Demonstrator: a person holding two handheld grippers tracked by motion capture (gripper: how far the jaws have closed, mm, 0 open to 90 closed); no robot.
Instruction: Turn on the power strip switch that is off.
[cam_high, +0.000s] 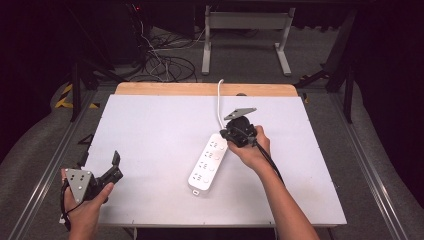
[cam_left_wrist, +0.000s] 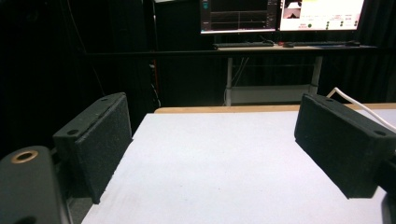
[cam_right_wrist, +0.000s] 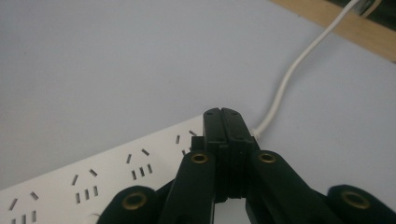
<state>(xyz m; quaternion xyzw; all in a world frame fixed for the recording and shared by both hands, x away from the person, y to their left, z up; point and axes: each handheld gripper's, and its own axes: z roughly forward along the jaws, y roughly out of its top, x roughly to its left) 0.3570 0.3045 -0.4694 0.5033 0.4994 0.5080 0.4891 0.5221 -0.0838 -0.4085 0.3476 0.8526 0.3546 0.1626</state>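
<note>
While the left claw (cam_high: 116, 165) is held near the bench's (cam_high: 150, 130) near left corner, its jaws spread wide with nothing between them, the right claw (cam_high: 231, 134) is poised over the far end of a white power strip (cam_high: 209, 161). In the right gripper view the right claw (cam_right_wrist: 222, 113) is seen with its two jaws pressed flat together, their tips just above the power strip (cam_right_wrist: 93, 182) at the end where the white cord (cam_right_wrist: 289, 79) leaves it; whether the tips touch the strip cannot be told. The strip lies flat, sockets up, well to the right of the left claw. Its long axis runs diagonally, from the end beneath the right claw down toward the near edge of the bench and slightly toward the left claw. From the end at the right claw, the cord (cam_high: 220, 105) is led away to the far wooden edge (cam_high: 200, 89). Through the spread left claw (cam_left_wrist: 210, 135), bare bench surface (cam_left_wrist: 215, 168) is seen, with monitors (cam_left_wrist: 280, 14) beyond.
</note>
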